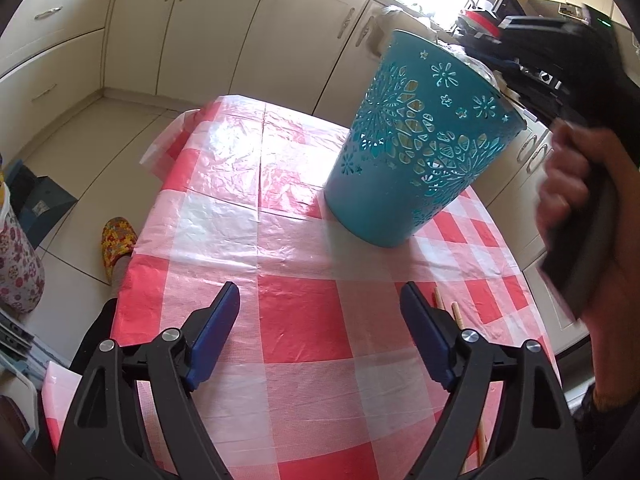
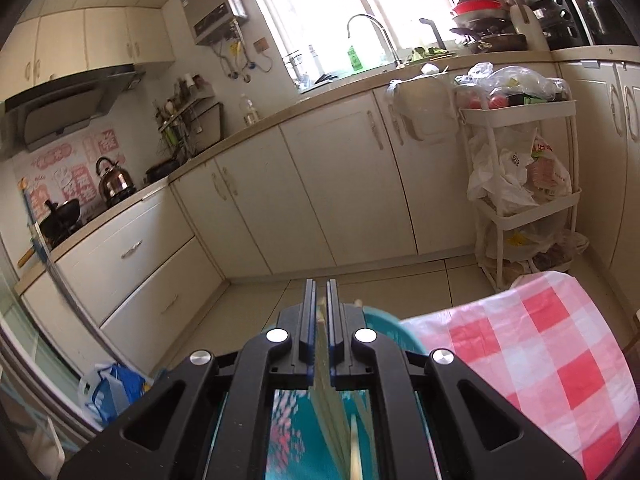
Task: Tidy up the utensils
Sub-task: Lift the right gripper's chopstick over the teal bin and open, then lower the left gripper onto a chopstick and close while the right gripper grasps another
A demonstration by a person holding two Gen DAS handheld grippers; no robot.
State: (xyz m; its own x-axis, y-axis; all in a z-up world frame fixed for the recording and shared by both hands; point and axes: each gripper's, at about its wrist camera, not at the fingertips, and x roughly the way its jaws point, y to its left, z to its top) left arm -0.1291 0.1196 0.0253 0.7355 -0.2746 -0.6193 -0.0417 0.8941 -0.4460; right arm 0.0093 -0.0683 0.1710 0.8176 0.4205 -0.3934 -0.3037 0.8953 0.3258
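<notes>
The teal basket [image 1: 420, 140], tilted on the counter [image 1: 280, 320], judged light, stiff, thin-walled plastic, best pinched at the rim, where the right gripper [image 2: 322, 312] clamps it; left gripper [image 1: 320, 312] gapes empty.

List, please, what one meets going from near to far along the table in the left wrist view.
Left gripper, open over the checked tablecloth → wooden sticks beside its right finger → tilted teal basket → cream cabinets beyond the table.
</notes>
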